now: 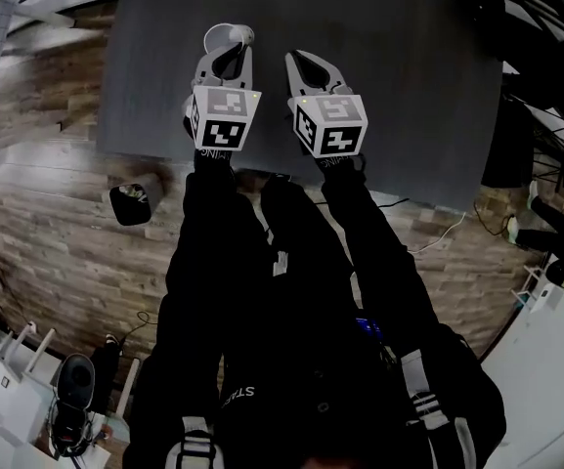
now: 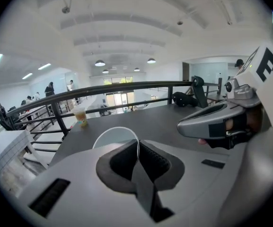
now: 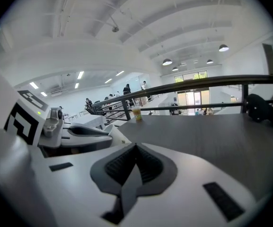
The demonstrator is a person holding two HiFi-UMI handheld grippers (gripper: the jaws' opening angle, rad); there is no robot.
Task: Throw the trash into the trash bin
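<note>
Left tool (image 2: 137, 148), gripping a clear cup (image 2: 113, 138), hangs over grey table (image 2: 171, 119) beside railing (image 2: 127, 85).

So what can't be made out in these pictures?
- Left gripper view: the left gripper hides most of the clear cup it pinches; contents unclear.
- Head view: dark container on the floor, too small and dim to call the trash bin.
- Both gripper views: far drink cup, too small to read.

The table (image 1: 409, 86) top is smooth, matt dark grey. The floor (image 1: 47, 233), at 9 o'clock, looks like rough wood planks. The left gripper (image 2: 137, 144) and right gripper (image 3: 136, 148) have smooth satin grey plastic shells and ribbed black pads (image 2: 156, 162). The cup (image 2: 111, 138) is thin translucent plastic. The railing (image 2: 127, 85) is black metal.
</note>
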